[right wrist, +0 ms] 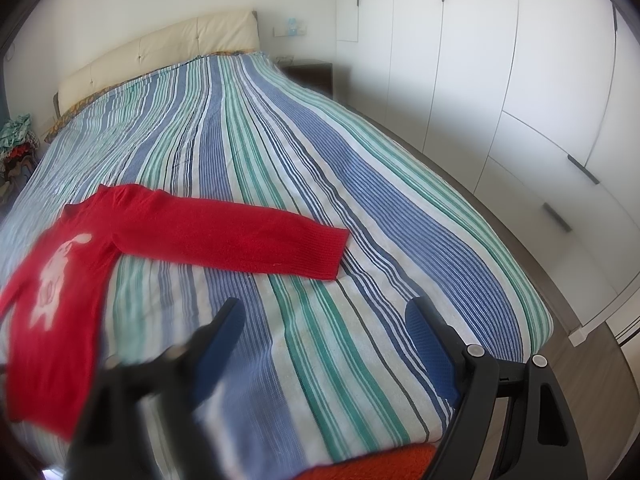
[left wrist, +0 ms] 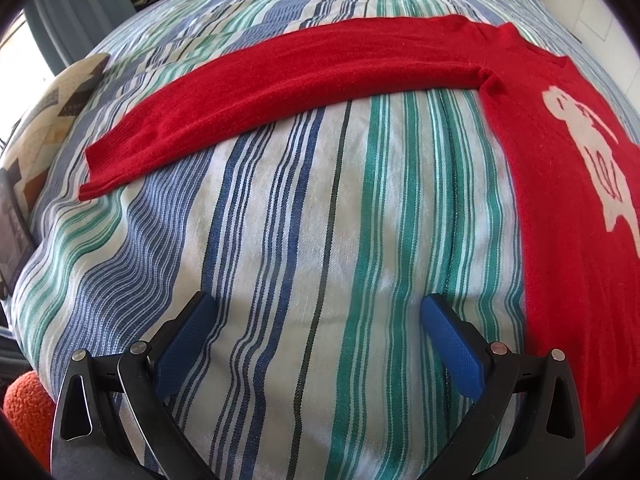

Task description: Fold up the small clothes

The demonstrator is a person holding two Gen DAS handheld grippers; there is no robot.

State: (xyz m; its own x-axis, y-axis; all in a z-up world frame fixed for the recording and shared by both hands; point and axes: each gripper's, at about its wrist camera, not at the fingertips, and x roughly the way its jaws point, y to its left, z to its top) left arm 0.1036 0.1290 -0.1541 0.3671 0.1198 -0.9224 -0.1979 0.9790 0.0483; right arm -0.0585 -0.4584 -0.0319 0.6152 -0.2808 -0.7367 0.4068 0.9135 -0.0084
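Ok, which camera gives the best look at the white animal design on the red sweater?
The left wrist view: the white animal design is large and sharp there, though the frame edge cuts it. The right wrist view shows the whole design on the red sweater, but smaller and blurred.

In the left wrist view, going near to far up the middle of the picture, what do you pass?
Left gripper, open over bare cover → striped bedspread → outstretched sleeve of the red sweater → more striped bedspread running on to the far end of the bed.
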